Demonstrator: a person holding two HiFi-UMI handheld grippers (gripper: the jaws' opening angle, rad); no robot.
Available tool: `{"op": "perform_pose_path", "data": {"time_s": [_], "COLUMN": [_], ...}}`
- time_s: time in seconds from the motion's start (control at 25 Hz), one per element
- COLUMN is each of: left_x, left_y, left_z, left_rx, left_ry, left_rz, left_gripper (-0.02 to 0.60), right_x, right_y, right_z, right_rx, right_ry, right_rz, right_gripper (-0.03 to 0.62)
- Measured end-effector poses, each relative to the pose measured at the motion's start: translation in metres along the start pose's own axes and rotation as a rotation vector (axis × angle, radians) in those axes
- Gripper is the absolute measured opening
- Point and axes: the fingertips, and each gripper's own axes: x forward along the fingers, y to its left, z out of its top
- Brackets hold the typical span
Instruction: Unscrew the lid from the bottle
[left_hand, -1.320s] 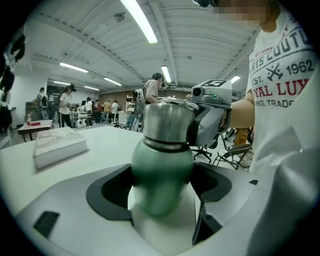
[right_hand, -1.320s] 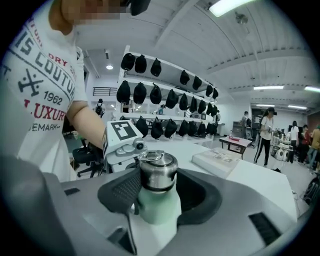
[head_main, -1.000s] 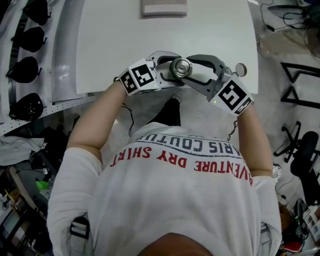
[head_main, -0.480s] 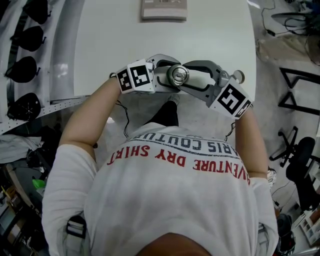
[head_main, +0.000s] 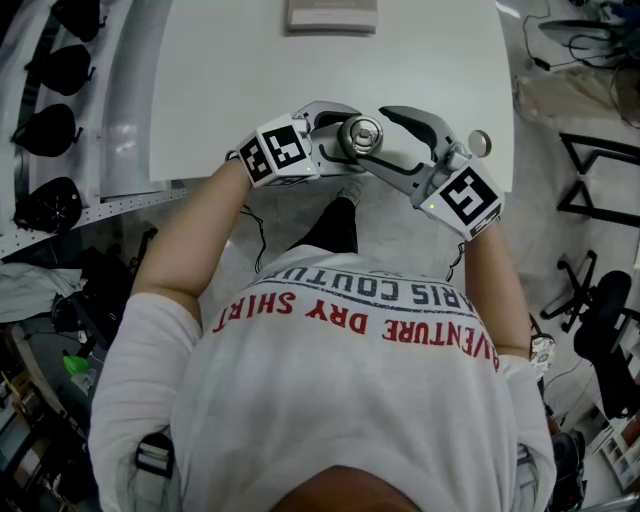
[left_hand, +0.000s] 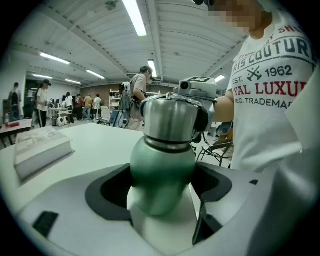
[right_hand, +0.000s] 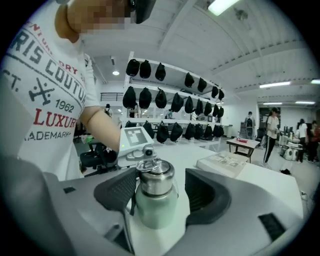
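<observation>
Both busy: left hand-held gripper clamps the green bottle steady; right hand-held gripper, jaws just opening, stands spread around its steel lid, probably regripping.

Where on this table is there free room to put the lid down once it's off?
The white table is bare all across, from the book at the far edge down to the near edge. Crowded only at the near edge: the left tool grips the bottle, and the right tool, jaws just opened, straddles the lid.
</observation>
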Motion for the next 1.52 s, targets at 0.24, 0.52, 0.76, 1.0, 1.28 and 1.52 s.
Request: {"op": "perform_pose_path", "data": {"time_s": [0.24,0.52,0.76,1.0,1.28,1.52], "left_x": [0.001,0.004,0.003,0.004,0.002,0.002], "left_y": [0.004,0.003,0.003,0.004,0.004,0.004], "left_z": [0.0,0.0,0.0,0.002,-0.001,-0.001], "left_rx": [-0.088,-0.183,-0.235,-0.243,-0.225,-0.18], "left_ry": [-0.021,-0.047,-0.068,-0.075,-0.073,-0.048], "left_rz": [0.168,0.351,0.449,0.472,0.449,0.357], "left_gripper": [0.374,0.374,0.374,0.374,0.374,0.374], "right_x": [-0.002,-0.003,0.002,0.001,0.005,0.006], "right_y": [-0.005,0.001,0.005,0.001,0.003,0.003], "right_z": [-0.01,-0.018,-0.016,-0.014,-0.015,-0.015], "right_rx": [0.065,0.135,0.135,0.122,0.107,0.079], "right_ry": [0.001,-0.028,-0.042,-0.046,-0.038,-0.022], "right_rz": [-0.17,-0.302,-0.353,-0.383,-0.345,-0.267], "right_gripper": [0.29,0.288,0.287,0.245,0.236,0.235]}}
